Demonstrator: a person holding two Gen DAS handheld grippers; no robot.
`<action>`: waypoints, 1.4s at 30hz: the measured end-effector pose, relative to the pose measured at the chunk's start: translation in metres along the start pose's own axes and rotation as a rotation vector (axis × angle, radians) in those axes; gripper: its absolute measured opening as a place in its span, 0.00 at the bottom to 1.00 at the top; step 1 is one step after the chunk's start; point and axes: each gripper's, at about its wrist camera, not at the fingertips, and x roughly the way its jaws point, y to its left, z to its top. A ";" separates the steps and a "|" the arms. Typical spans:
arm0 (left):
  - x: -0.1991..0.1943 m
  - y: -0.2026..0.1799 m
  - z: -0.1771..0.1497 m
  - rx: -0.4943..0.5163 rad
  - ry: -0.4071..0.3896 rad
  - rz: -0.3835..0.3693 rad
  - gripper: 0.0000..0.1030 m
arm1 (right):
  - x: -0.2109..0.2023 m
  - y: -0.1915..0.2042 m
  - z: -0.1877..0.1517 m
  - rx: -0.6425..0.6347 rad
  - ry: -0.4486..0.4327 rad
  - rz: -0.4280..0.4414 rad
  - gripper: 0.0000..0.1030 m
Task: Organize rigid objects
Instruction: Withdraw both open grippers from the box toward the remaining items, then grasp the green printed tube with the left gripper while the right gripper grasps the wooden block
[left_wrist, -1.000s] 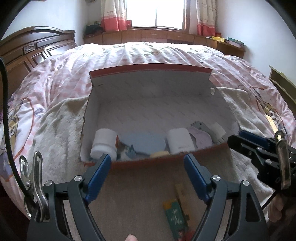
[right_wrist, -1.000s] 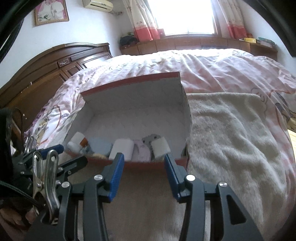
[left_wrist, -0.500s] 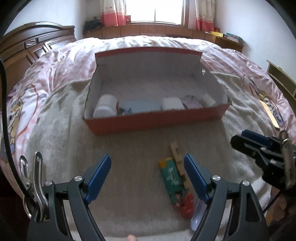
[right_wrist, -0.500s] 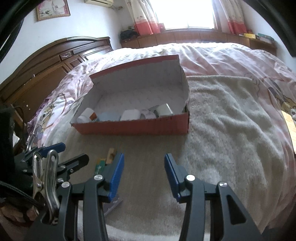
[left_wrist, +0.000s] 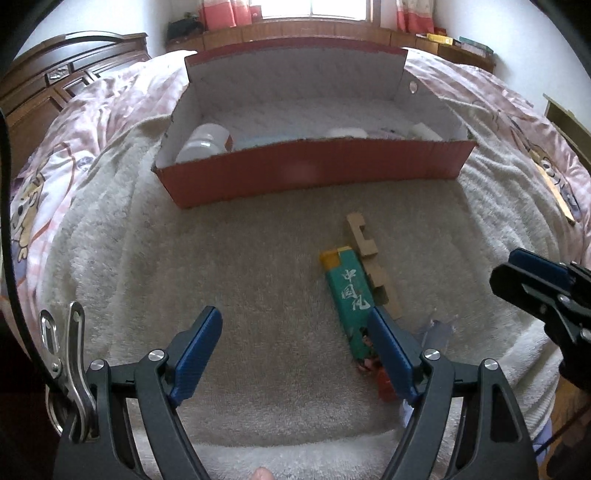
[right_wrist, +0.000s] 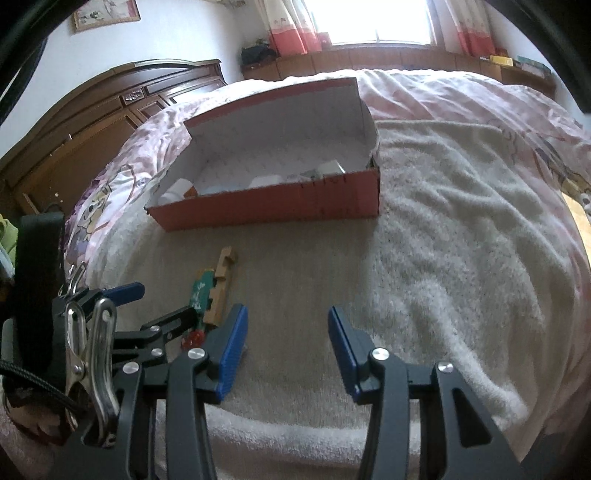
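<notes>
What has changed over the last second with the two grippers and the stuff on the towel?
Both grippers backed away from the red box and tipped downward: the left gripper and right gripper now hang over the towel, with the green pack and wooden piece in view. Nothing was grasped or released. Both stay open and empty; the box and its contents have not moved.
</notes>
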 end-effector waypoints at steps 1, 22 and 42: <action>0.000 -0.001 0.001 0.000 0.000 -0.006 0.80 | 0.001 0.000 0.000 0.003 0.003 0.001 0.46; 0.003 0.017 -0.002 -0.011 0.045 0.074 0.80 | 0.006 -0.003 -0.004 0.019 0.014 0.022 0.46; -0.002 0.062 -0.003 -0.140 0.013 0.122 0.78 | 0.027 0.030 0.002 -0.084 0.057 0.076 0.46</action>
